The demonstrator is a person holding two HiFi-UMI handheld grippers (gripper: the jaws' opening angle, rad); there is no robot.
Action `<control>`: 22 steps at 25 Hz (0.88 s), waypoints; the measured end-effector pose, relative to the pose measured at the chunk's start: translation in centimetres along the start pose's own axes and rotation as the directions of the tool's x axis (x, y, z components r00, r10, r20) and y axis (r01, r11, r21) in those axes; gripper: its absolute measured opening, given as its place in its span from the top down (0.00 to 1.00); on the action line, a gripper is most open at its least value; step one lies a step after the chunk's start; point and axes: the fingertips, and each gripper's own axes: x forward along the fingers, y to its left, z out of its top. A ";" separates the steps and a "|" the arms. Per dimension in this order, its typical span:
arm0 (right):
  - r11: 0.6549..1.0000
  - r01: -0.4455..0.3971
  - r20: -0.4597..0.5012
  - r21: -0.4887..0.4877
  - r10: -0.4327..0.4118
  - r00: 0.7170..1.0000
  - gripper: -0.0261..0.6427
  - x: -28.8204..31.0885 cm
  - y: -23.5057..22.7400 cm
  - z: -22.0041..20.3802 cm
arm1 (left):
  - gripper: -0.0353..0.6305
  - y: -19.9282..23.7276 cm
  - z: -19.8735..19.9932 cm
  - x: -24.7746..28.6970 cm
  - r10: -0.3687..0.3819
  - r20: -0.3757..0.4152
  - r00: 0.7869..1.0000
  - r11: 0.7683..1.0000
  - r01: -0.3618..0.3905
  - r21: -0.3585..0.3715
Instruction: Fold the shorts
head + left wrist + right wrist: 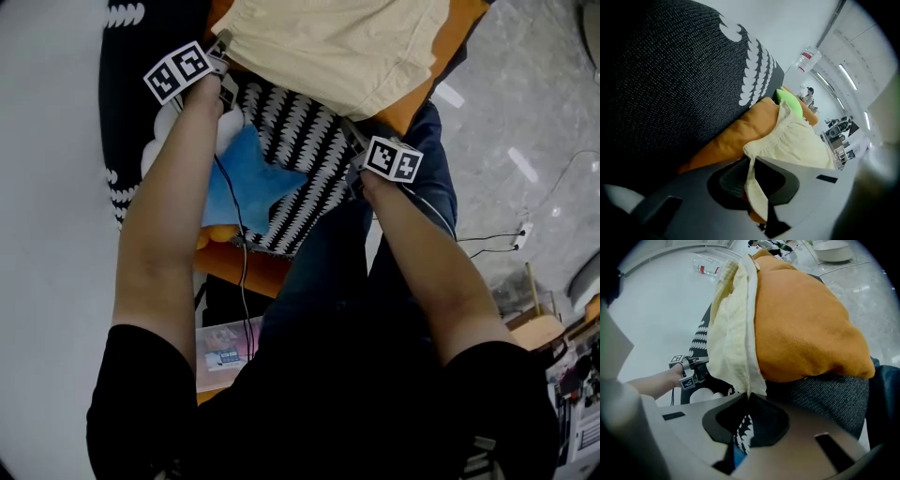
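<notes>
Two-handed, locked on the shorts [337, 42]: left claw [751, 161] clenched on the near left corner, right claw [747, 395] clenched on the near right corner. Draped over an orange cloth [806, 329], stretching away from both claws, near edge running side to side between them. Equal reach on both sides; probably calling for lifting that edge and carrying it straight forward, level.

The cream shorts [337, 47] are lying spread, apparently flat, on an orange cloth [417, 105] at 12 o'clock in the head view. The left gripper [752, 185] is clamping their near edge at 11 o'clock, the right gripper [747, 397] at 1 o'clock.
</notes>
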 end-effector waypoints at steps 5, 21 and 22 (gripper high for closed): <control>1.000 -0.013 -0.012 -0.010 0.013 1.000 0.93 -1.9 1.6 0.6 | 0.88 -0.7 0.9 -0.6 0.005 -0.006 1.000 1.000 -0.005 0.001; 0.998 -0.064 -0.012 -0.015 0.064 0.998 0.94 -11.0 6.7 10.7 | 0.88 -3.9 3.5 -3.7 0.132 -0.119 0.984 0.986 -0.143 -0.089; 0.998 -0.065 -0.011 -0.021 0.065 0.998 0.94 -11.5 6.9 11.7 | 0.88 -4.4 3.9 -3.8 0.137 -0.122 0.983 0.984 -0.148 -0.094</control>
